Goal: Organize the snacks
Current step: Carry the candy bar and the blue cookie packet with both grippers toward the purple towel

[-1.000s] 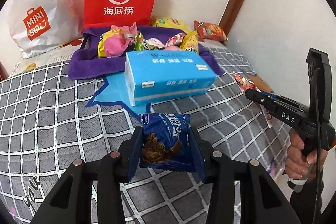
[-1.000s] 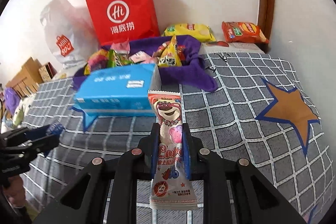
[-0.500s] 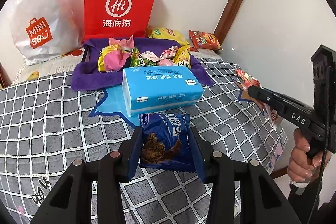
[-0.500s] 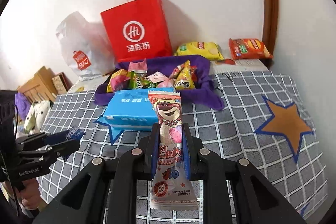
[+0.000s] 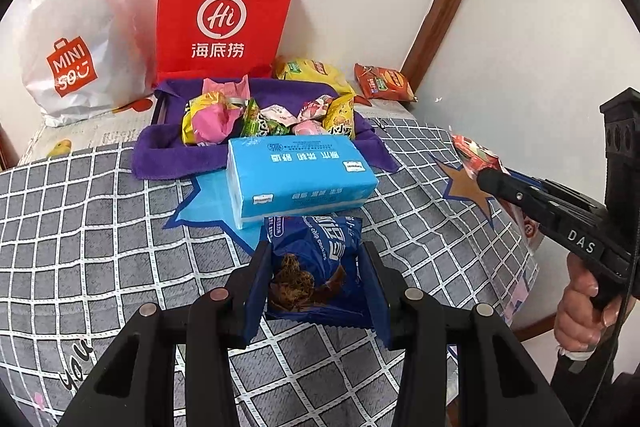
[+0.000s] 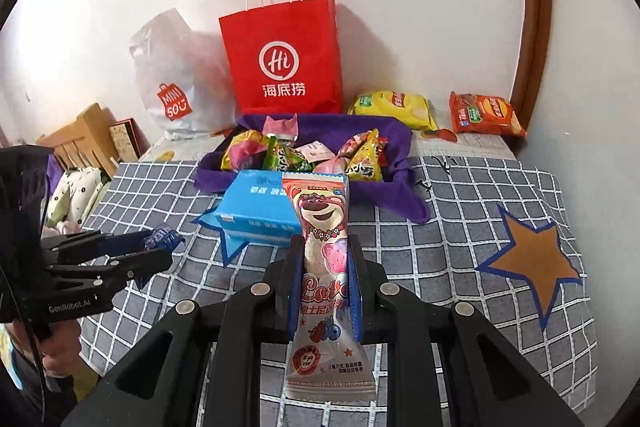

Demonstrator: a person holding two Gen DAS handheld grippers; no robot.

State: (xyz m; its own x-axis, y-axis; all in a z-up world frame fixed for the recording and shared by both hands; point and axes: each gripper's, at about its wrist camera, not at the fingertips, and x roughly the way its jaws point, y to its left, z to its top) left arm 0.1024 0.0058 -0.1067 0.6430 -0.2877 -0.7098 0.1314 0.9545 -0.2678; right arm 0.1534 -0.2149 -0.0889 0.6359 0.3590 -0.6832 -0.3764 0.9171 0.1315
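My left gripper [image 5: 314,267] is shut on a blue chocolate-chip cookie packet [image 5: 314,259], held above the checked bedspread. My right gripper [image 6: 324,267] is shut on a pink Lotso bear snack packet [image 6: 324,227], also held above the bed. Each gripper shows at the edge of the other's view: the right one [image 5: 484,173] and the left one [image 6: 160,247]. A purple-cloth-lined tray [image 5: 160,155] at the back holds several snack packets [image 5: 216,115]; it also shows in the right wrist view [image 6: 400,135].
A blue tissue pack [image 5: 296,175] lies in front of the tray. A red paper bag [image 5: 222,19] and a white Miniso bag [image 5: 72,39] stand against the wall. Yellow [image 6: 394,107] and orange [image 6: 484,115] chip bags lie by the wall at back right.
Both grippers have drawn back and up from the tray and tissue pack, each still holding its packet. The bed's objects have not moved.
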